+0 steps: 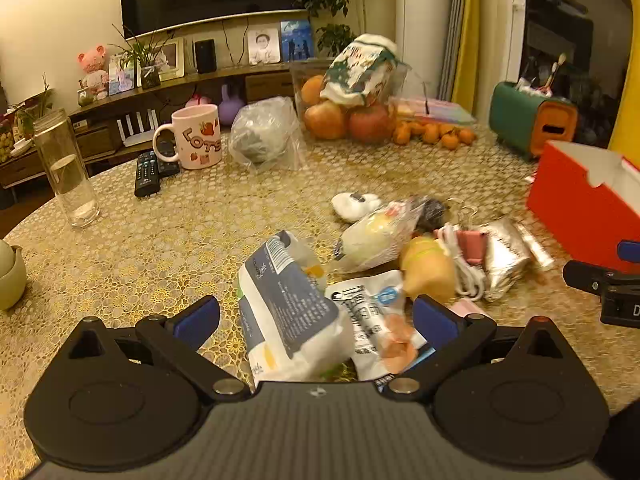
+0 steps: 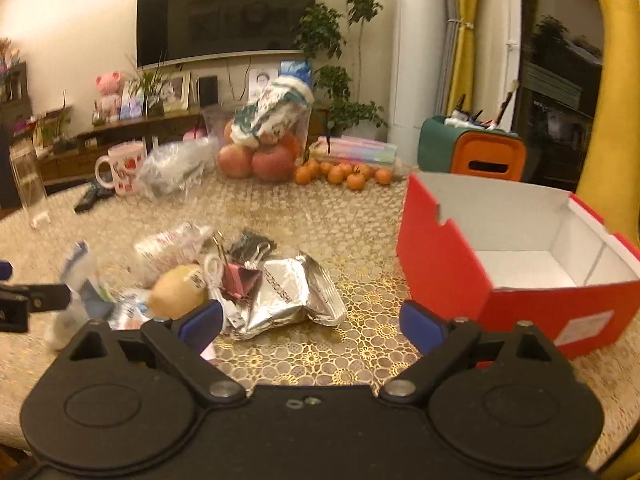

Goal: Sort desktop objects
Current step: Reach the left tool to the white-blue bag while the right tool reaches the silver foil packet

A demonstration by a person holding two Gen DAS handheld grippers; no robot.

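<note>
A pile of small items lies on the gold patterned table. My left gripper is open, its blue pads on either side of a white and dark-blue packet. Beside it lie a white printed sachet, a yellow lemon-shaped item, a white cable, pink binder clips and a silver foil pouch. My right gripper is open and empty above bare table, between the foil pouch and the open red box, which looks empty.
At the back stand a pink mug, a glass bottle, remotes, a clear bag, a fruit container, small oranges and a green-orange holder. A green cup sits at the left edge.
</note>
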